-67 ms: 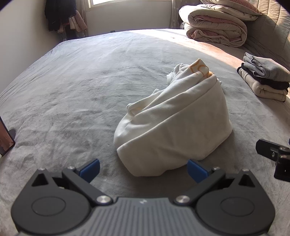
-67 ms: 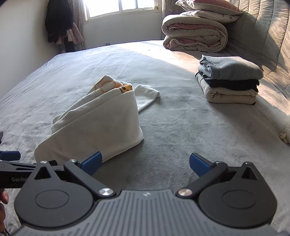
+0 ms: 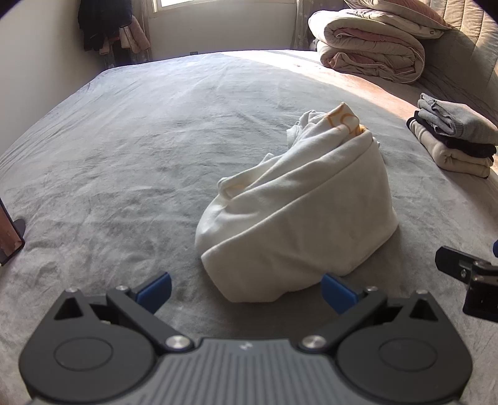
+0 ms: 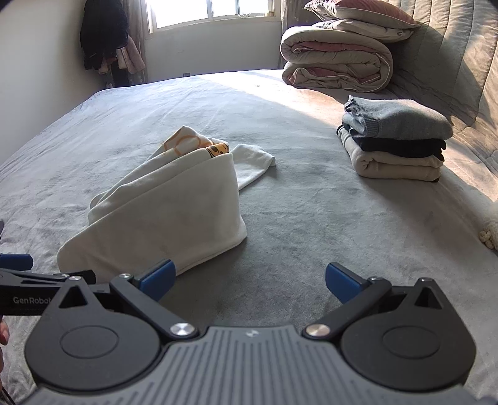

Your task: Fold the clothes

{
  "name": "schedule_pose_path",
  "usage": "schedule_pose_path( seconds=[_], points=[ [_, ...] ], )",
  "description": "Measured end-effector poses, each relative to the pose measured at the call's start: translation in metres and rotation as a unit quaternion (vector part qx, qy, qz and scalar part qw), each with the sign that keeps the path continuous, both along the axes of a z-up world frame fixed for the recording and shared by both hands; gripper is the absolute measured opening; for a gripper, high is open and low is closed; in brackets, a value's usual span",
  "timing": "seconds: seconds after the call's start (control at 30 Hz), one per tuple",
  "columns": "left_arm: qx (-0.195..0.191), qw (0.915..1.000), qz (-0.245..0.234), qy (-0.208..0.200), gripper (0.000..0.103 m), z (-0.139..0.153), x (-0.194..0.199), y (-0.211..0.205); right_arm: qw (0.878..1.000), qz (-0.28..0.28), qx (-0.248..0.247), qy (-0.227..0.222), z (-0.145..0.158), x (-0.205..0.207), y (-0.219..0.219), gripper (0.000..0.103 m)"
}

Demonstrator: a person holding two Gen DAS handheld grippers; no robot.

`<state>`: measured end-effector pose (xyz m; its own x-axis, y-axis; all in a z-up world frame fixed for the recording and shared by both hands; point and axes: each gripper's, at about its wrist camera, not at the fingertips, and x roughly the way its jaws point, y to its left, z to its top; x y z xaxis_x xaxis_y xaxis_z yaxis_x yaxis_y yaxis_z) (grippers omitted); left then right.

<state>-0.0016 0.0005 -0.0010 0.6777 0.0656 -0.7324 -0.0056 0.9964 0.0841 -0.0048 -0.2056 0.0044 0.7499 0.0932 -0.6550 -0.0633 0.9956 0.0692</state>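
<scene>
Right now both grippers hang over the big grey bed (image 3: 130, 149) with their blue fingers spread wide, and nothing is between them.

From the left wrist camera, the left gripper (image 3: 246, 291) is at the bottom of the picture. The white garment (image 3: 298, 218) lies on the bed just past it, toward 1 o'clock. The near edge of the cloth sits between the two blue fingertips (image 3: 337, 291) but does not touch them. The cloth is bunched and partly folded, with an orange print showing at its far end. At 3 o'clock, at the picture's edge, a black part of the right gripper pokes in.

From the right wrist camera, the right gripper (image 4: 249, 282) is also at the bottom, let go and holding nothing. The white garment (image 4: 162, 224) lies toward 11 o'clock from it. The left blue fingertip (image 4: 157, 278) is right by the cloth's near edge; I cannot tell if it touches. One sleeve sticks out flat on the far side of the cloth. At 9 o'clock a black arm of the left gripper shows.

A stack of folded clothes (image 4: 395, 140) sits well apart from the garment, toward 2 o'clock, with a grey top on it, a dark piece under that and a cream one at the bottom. Behind it, at 1 o'clock, a rolled-up quilt (image 4: 336, 62) rests near the headboard. A window (image 4: 211, 9) is at 12 o'clock, and dark clothes hang (image 4: 102, 34) at 11 o'clock by the wall.
</scene>
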Motion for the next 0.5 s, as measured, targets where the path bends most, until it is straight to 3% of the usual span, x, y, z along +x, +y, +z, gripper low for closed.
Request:
schedule_pose_path(
  seconds=[0.13, 0.2, 0.5],
  points=[
    [-0.004, 0.9999, 0.005, 0.013, 0.103, -0.001, -0.001, 0.007, 1.000, -0.003, 0.013, 0.022, -0.008, 0.002, -0.003, 0.103],
    [-0.006, 0.9998, 0.006, 0.020, 0.103, -0.001, 0.000, 0.007, 1.000, -0.002, -0.016, 0.011, -0.009, -0.004, 0.007, 0.103],
    [-0.017, 0.9996, 0.005, 0.021, 0.103, 0.000, -0.002, 0.016, 1.000, 0.003, -0.008, 0.030, -0.017, 0.002, 0.006, 0.103]
  ],
)
